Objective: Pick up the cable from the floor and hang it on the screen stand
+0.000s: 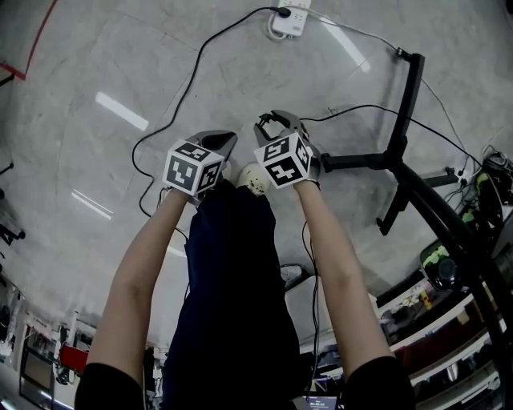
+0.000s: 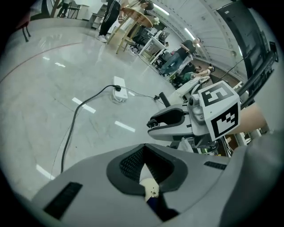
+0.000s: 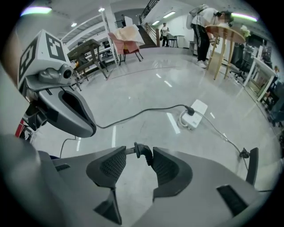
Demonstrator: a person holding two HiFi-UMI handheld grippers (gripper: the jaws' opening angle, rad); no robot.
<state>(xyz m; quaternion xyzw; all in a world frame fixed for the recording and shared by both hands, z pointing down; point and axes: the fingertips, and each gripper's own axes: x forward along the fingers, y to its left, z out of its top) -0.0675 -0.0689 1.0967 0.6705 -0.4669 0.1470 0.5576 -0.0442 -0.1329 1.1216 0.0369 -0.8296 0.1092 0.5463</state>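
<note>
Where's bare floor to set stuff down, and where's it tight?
Free: floor left of the black cable, out to the red line; also the patch between the power strip and the screen stand. Tight: lower right, where cluttered shelves crowd around the stand's legs.

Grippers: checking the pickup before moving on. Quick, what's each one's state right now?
Left gripper: closed, empty.
Right gripper: closed on the cable plug.
</note>
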